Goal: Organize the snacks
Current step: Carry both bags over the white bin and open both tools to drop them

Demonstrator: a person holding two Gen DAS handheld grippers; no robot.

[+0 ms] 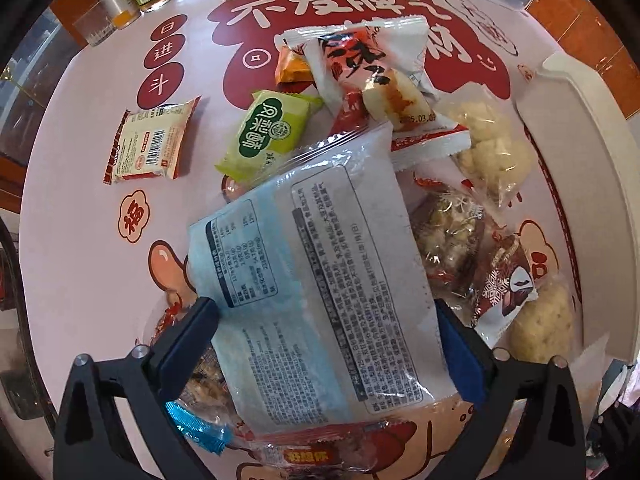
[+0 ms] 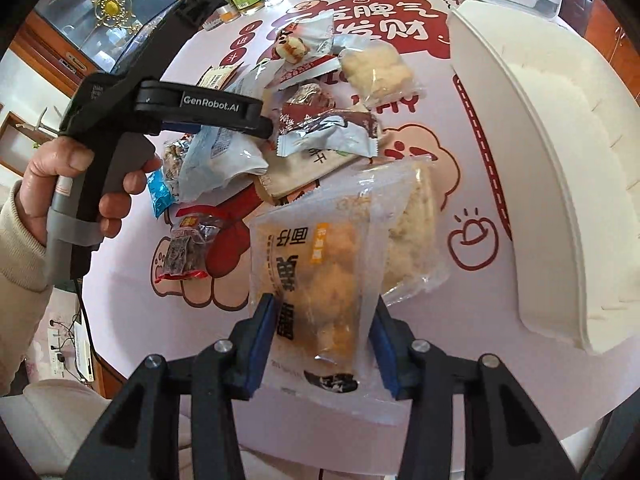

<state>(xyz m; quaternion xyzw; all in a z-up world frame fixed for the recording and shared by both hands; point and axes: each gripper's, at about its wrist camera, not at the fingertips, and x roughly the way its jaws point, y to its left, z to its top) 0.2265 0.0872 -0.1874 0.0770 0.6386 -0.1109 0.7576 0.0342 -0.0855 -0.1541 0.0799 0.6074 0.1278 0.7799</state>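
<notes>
Seen only from right wrist: right gripper [image 2: 322,344] clamped on yellow snack bag [image 2: 316,276], raised beside white bin [image 2: 532,184]. Seen only from left wrist: left gripper [image 1: 326,344] spread wide around blue-white packet [image 1: 316,264], pads not visibly pressing, atop pile.

We note the white tray [image 1: 592,184] is cut off at the frame edge; the pale blue packet [image 1: 304,280] hides snacks beneath; its small print is illegible.
</notes>
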